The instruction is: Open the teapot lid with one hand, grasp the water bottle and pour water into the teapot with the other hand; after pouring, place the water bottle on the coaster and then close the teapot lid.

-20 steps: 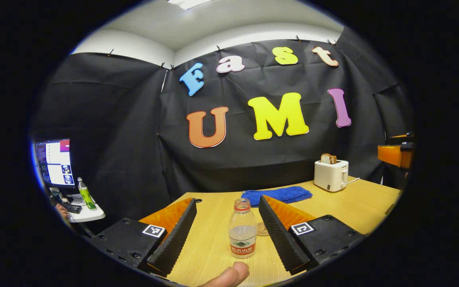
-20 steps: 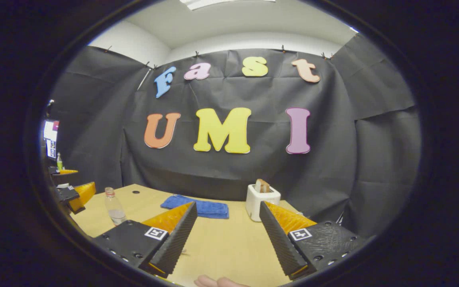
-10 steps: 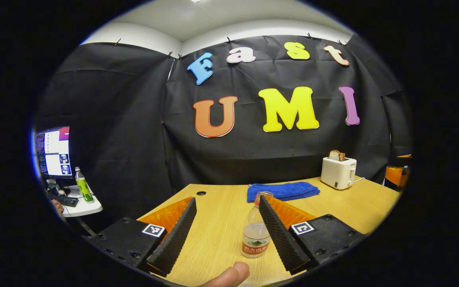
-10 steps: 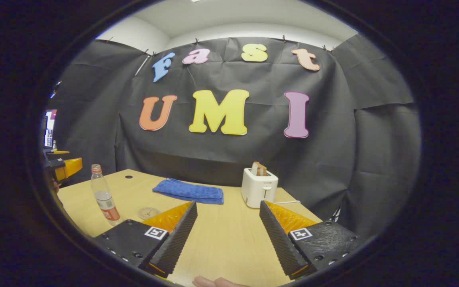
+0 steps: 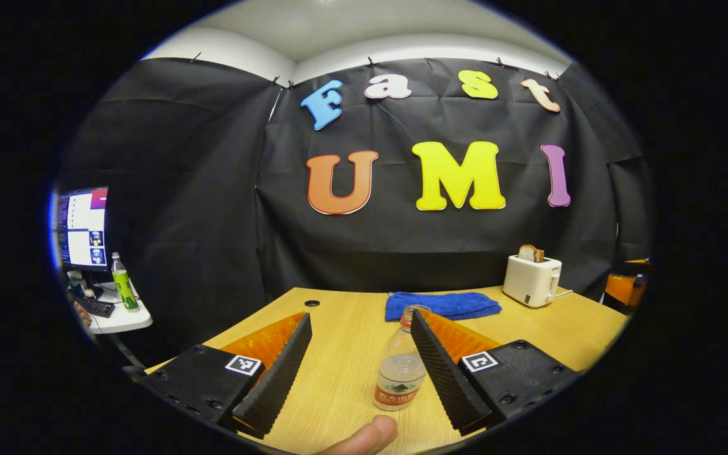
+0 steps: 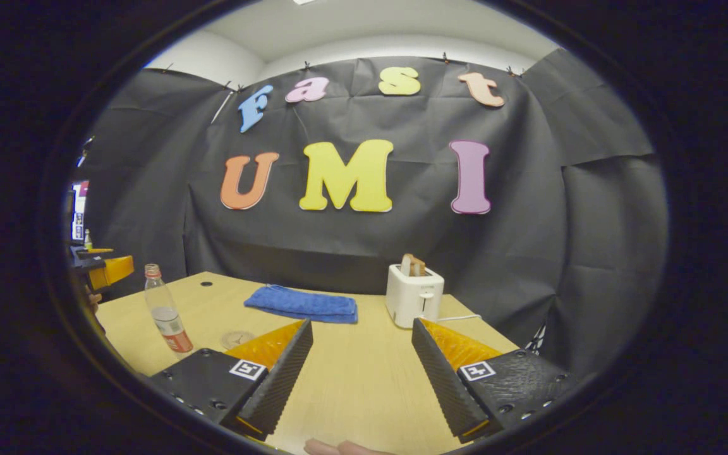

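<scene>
Clear plastic water bottle with a red cap and red label [image 5: 400,370] upright on the light wooden bench [image 5: 351,373], just ahead of the left gripper [image 5: 356,363], hard against its right finger, long axis vertical; label writing too small to read. Left gripper [image 6: 106,270] nearer than right gripper [image 6: 360,366]; both spread apart, clamping nothing

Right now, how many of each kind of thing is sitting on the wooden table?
Water bottle: 1
Coaster: 1
Blue towel: 1
Toaster, with bread in it: 1
Total: 4
</scene>
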Motion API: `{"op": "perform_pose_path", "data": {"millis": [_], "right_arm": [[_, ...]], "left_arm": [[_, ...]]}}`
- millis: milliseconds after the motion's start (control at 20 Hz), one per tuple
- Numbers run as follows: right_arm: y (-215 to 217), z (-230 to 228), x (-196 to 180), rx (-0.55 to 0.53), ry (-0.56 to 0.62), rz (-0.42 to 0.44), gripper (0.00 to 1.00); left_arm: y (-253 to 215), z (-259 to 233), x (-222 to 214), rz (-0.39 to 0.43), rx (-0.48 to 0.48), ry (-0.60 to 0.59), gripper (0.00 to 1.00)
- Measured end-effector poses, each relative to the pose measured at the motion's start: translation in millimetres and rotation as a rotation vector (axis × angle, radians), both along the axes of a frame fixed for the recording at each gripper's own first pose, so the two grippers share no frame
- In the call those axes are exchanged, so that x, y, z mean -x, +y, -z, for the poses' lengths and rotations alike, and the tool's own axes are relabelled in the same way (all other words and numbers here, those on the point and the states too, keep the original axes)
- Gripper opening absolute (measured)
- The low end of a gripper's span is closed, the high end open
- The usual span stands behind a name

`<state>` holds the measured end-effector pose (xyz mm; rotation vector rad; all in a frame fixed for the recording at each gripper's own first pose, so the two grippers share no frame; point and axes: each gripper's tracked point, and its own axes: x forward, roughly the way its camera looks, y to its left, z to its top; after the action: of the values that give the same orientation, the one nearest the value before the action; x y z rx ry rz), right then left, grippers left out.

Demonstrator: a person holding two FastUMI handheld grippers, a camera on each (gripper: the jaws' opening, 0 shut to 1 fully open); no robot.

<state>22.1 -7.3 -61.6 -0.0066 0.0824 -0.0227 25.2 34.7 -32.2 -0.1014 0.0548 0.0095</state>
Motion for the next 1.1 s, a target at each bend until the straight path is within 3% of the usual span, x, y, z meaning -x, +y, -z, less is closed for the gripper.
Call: {"op": "perform_pose_path", "data": {"millis": [450,750,1100], "right_arm": [[12,19,-7,0.010,0.053,-0.027,0.98],[14,15,-6,0.015,0.036,-0.020,0.97],[21,7,-1,0.026,0.011,-0.035,0.95]], "left_arm": [[6,6,-2,-0.013,0.020,0.014,0.99],[-6,7,-7,-0.018,-0.123,-0.011,0.98],[-23,26,-19,0.079,0.066,0.042,0.99]]}}
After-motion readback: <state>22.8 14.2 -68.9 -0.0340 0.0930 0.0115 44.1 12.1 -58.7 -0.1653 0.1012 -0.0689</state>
